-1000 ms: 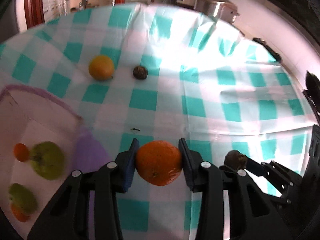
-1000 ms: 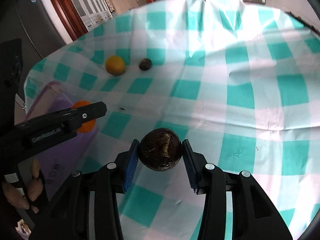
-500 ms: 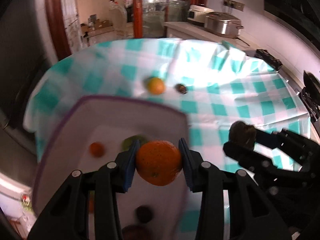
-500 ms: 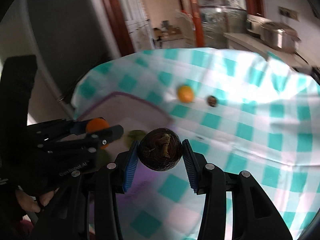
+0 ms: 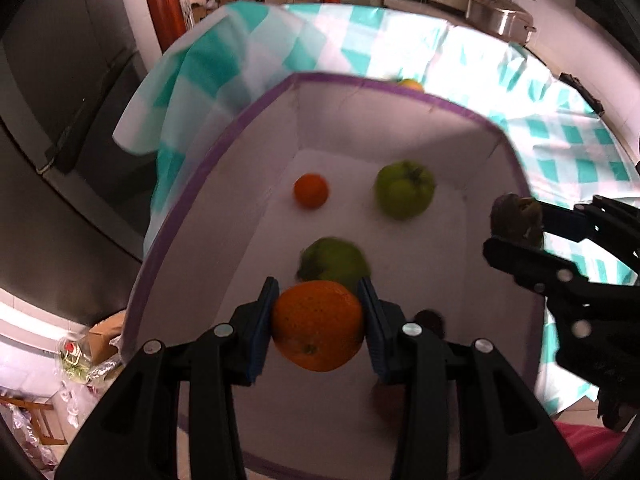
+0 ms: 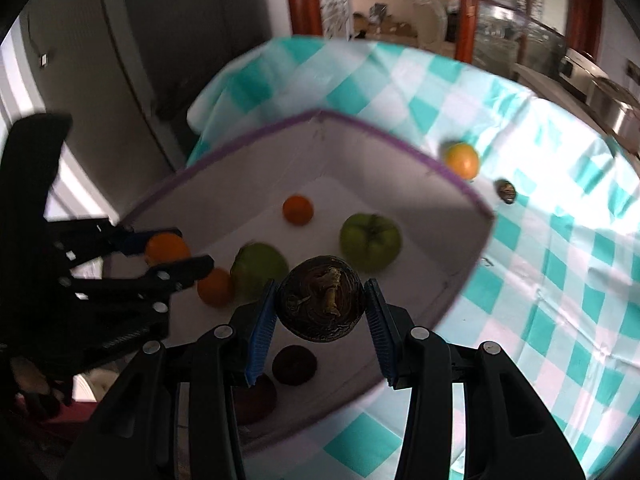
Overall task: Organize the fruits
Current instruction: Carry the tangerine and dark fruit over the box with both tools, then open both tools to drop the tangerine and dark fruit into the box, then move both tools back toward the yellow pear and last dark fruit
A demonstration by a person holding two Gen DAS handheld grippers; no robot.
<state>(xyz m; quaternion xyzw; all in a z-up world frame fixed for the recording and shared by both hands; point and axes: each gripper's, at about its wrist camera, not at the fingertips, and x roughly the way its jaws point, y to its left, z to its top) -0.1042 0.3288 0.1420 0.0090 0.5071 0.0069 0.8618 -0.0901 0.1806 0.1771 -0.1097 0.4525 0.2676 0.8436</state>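
1. My left tool [image 5: 319, 322] is clamped on a round orange [image 5: 318, 325] with dimpled, pebbled skin; its ribbed blue pads [image 5: 264, 320] press both flanks. I hold it over the near part of the bin [image 5: 224, 148].

2. My right tool [image 6: 321, 308] is clamped on a dark brown fruit [image 6: 322, 298], squat and round, with a wrinkled matte rind and a pale dry stem stub at its centre. It hangs above the bin's near right wall.

3. The bin is a rectangular box with smooth white walls and a purple-trimmed rim. It stands on the table [image 6: 560, 280], which is draped in a creased teal-and-white checked cloth.

4. Inside the bin, in the right wrist view: a small smooth orange fruit [image 6: 297, 209] toward the far corner; a lumpy green fruit [image 6: 370, 241] to its right; a second green fruit [image 6: 259, 268] nearer me, with another orange one [image 6: 215, 286] touching its left side; two dark round fruits [image 6: 295, 364] by the near wall.

5. Beyond the bin's far right rim, on the cloth: a glossy yellow-orange fruit [image 6: 462, 159] and, just past it, a small dark wrinkled one [image 6: 505, 190].

6. Behind the table, a brushed metal pot [image 5: 500, 14] stands against the wall.
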